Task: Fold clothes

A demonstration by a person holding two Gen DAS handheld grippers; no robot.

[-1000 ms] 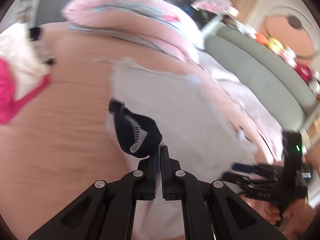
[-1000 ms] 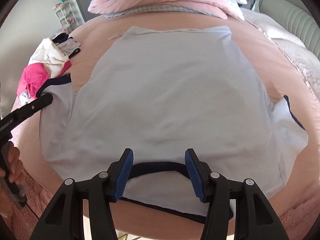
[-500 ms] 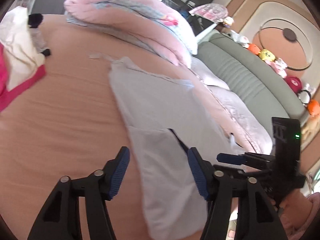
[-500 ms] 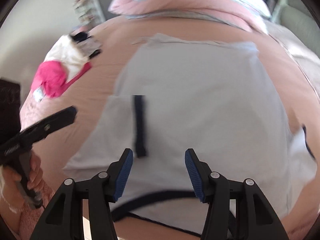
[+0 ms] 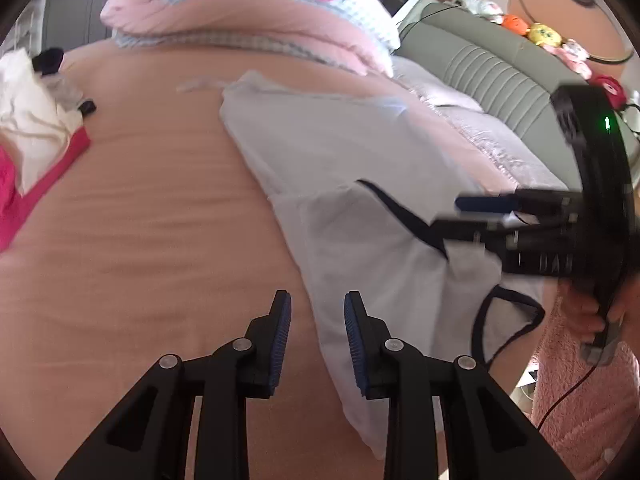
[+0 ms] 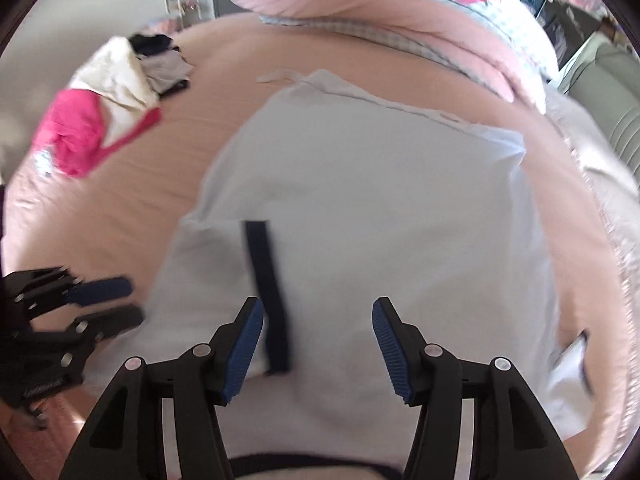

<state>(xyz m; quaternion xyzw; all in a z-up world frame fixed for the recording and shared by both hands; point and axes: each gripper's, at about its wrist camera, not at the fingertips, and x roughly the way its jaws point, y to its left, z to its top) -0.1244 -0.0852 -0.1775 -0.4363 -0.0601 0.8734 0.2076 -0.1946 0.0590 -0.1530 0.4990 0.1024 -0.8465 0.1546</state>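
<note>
— Pale-blue shirt (image 6: 372, 208) is spread flat on the peach bed (image 5: 132, 216), one sleeve (image 6: 224, 280) folded inward.
— Both the left gripper (image 5: 314, 332) and right gripper (image 6: 318, 340) are held open, empty, above it; a clothes pile (image 6: 104, 108) is seen beyond.

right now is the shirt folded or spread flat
Partly folded: the shirt has its left sleeve turned in over the body, navy cuff on top; the right sleeve still lies out.

Bright, soft daylight throughout, with faint shadows only. Motion-blurred in both views, worst toward the edges. Strongly fisheye-bent, with dark vignetted corners.
</note>
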